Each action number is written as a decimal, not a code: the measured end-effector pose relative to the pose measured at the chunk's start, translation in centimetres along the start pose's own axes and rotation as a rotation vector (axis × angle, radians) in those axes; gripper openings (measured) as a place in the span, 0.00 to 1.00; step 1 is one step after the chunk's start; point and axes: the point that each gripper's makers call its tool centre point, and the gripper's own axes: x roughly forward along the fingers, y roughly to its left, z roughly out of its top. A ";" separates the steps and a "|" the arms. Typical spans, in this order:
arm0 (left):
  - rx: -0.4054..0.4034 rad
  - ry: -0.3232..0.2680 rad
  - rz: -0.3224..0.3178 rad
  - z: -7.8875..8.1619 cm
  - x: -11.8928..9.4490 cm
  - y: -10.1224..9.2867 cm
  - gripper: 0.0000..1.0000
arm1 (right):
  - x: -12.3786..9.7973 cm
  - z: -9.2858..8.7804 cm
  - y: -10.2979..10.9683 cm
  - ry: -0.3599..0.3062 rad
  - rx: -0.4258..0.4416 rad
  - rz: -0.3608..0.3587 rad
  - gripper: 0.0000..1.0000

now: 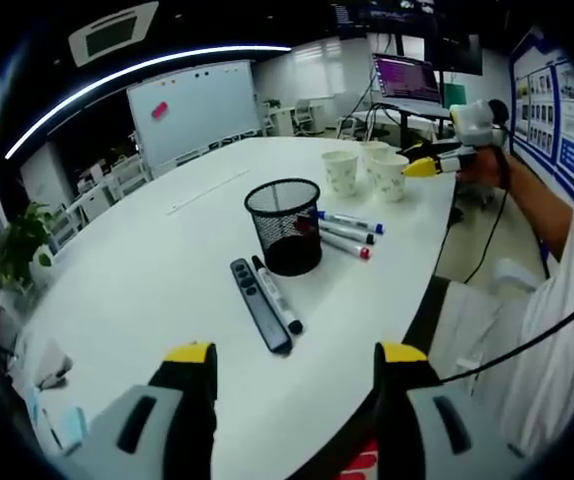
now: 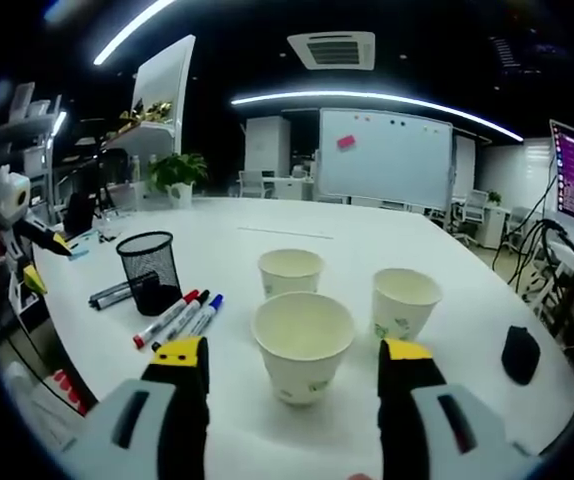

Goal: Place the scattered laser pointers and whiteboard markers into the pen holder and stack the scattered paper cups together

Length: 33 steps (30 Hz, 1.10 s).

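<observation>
A black mesh pen holder point(image 1: 285, 224) stands on the white table point(image 1: 147, 270). In front of it lie a dark laser pointer point(image 1: 259, 304) and a whiteboard marker point(image 1: 277, 294); three more markers point(image 1: 349, 231) lie to its right. My left gripper point(image 1: 292, 356) is open, short of the pointer. My right gripper point(image 2: 293, 355) is open with its jaws on either side of the nearest paper cup point(image 2: 302, 345). Two other cups point(image 2: 289, 271) point(image 2: 403, 302) stand behind it. The pen holder point(image 2: 149, 269) and red, black and blue markers point(image 2: 179, 317) lie to the left. The right gripper point(image 1: 437, 164) also appears by the cups point(image 1: 365, 170).
A black mouse-like object point(image 2: 520, 353) sits on the table at right. A whiteboard point(image 2: 384, 158) and a monitor point(image 1: 405, 77) stand beyond the table. The person's sleeve point(image 1: 572, 300) and a cable run along the table's right edge.
</observation>
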 end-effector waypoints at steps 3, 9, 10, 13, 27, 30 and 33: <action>-0.001 0.002 -0.001 -0.1 0.0 0.0 0.64 | 0.1 0.0 0.0 -0.003 0.002 -0.001 0.69; -0.002 0.001 0.000 -0.2 0.0 0.1 0.64 | 0.3 0.2 -0.1 -0.010 0.004 -0.008 0.69; -0.002 0.001 -0.001 -0.2 0.0 0.0 0.64 | 0.3 0.1 -0.1 -0.009 0.004 -0.010 0.69; 0.005 0.000 0.003 -0.1 -0.1 0.1 0.64 | 0.4 0.0 -0.2 -0.011 0.006 -0.012 0.69; 0.005 0.001 -0.006 -0.1 0.2 0.1 0.64 | 1.0 -0.3 -0.5 -0.011 0.001 -0.028 0.70; 0.005 0.002 -0.007 -0.2 0.3 0.1 0.64 | 1.2 -0.4 -0.6 -0.009 0.002 -0.031 0.70; 0.003 0.001 -0.007 -0.2 0.3 0.2 0.64 | 1.3 -0.5 -0.8 -0.008 -0.001 -0.041 0.70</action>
